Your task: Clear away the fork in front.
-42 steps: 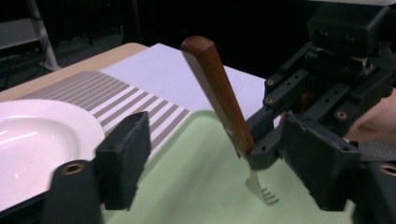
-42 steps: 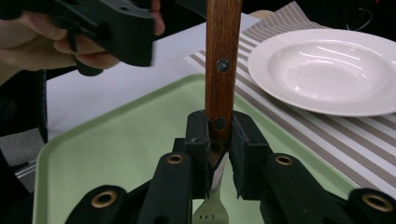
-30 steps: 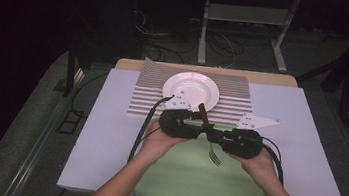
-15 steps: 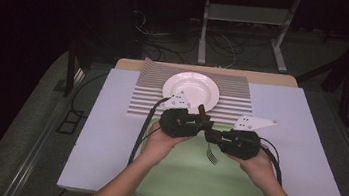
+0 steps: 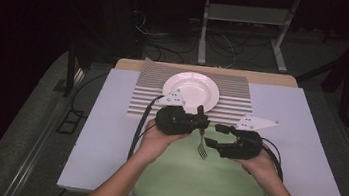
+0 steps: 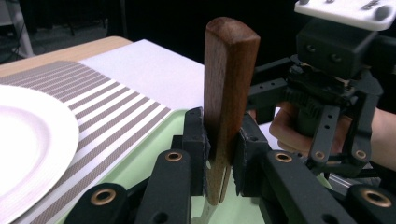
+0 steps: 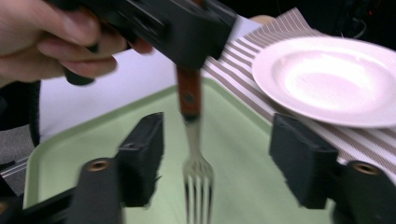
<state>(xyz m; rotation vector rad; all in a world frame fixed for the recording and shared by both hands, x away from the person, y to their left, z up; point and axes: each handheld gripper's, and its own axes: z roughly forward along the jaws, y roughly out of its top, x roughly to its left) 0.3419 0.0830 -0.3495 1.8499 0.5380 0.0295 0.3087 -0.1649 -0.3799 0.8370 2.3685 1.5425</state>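
Left jaws: pressed on the wooden handle of the fork (image 6: 227,93), which stands upright between them; the left gripper (image 5: 198,122) sits above the tray's far edge.
Right jaws: spread wide, nothing between the pads; the right gripper (image 5: 214,135) is just beside the fork, over the tray.
Fork: hangs tines down above the tray (image 5: 177,179), handle up.
Left gripper view: shows the handle's rounded top and wood grain.
Right gripper view: shows the tines (image 7: 196,186) and a rivet in the handle, blurred.
Tray: green; the tines hang over its floor.
Plate (image 5: 191,91): white, beyond the tray on a striped mat (image 5: 235,103).
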